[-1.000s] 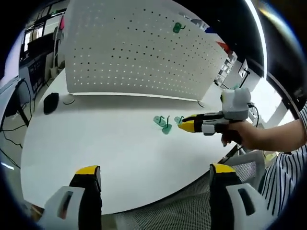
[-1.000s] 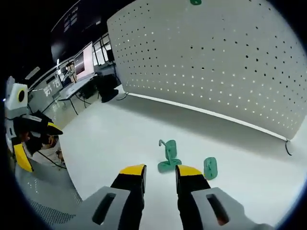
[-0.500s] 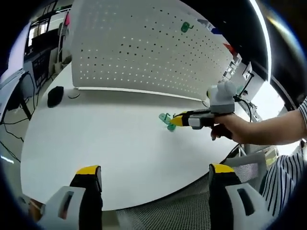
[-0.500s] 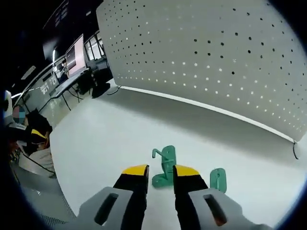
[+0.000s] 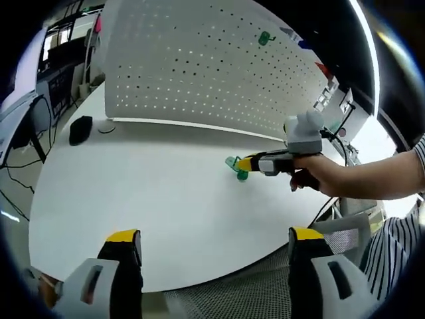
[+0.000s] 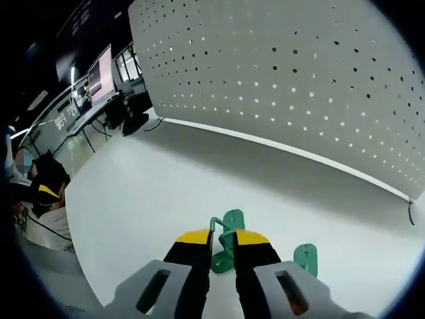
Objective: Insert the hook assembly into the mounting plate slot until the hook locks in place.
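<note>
A green hook assembly [image 6: 228,224] stands on the white table [image 6: 146,199], with my right gripper [image 6: 223,238] shut on it, the yellow-tipped jaws pressed to either side. A second green piece, a small flat plate [image 6: 305,256], stands just to its right. In the left gripper view the right gripper [image 5: 255,162], held by a hand [image 5: 312,174], reaches in from the right to the hook assembly [image 5: 236,167]. My left gripper [image 5: 214,238] hangs wide open over the table's near edge with nothing between its fingers.
A large white pegboard [image 5: 199,66] stands upright along the back of the table, with one green hook [image 5: 264,38] hanging high on it. A black mouse [image 5: 80,129] lies at the far left. A mesh chair [image 5: 252,292] sits below the near edge.
The right gripper has moved forward over the hook assembly and its jaws have narrowed onto it. The left gripper stays open and roughly in place.
</note>
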Tool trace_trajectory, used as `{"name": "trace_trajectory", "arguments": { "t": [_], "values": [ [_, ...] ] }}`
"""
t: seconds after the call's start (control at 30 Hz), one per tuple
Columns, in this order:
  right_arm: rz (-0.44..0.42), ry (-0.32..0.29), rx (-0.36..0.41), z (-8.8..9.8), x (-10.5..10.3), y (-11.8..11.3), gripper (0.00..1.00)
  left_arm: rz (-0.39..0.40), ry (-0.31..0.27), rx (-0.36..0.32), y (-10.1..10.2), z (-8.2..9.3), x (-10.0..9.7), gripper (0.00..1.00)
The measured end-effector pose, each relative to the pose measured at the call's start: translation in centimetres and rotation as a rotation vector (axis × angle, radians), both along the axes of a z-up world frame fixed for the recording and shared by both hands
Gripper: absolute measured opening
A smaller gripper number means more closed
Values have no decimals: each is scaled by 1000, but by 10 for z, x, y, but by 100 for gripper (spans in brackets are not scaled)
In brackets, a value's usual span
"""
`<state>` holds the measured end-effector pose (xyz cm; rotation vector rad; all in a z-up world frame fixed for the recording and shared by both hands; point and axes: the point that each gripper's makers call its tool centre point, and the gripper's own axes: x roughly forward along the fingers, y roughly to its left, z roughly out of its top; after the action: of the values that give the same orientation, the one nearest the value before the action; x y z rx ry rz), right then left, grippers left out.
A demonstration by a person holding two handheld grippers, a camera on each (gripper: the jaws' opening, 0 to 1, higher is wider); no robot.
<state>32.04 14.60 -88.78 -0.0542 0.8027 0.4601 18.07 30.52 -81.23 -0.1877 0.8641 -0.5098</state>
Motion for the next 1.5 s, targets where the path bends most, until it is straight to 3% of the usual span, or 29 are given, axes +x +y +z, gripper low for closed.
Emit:
{"name": "trace_trajectory", "arguments": {
  "t": [0.17, 0.97, 1.27, 1.5],
  "values": [
    [24, -3, -29, -2, 0, 1, 3, 0, 3, -3, -1, 0, 0, 94],
    [24, -23, -40, 5, -14, -8, 0, -16, -12, -8, -8, 6, 0, 93],
    [-19, -85, 18, 35, -10, -13, 0, -14, -35, 0, -3, 14, 5, 93],
    [-81, -107, 132, 64, -10, -15, 0, -28, -64, 1, -11, 26, 12, 93]
  ]
}}
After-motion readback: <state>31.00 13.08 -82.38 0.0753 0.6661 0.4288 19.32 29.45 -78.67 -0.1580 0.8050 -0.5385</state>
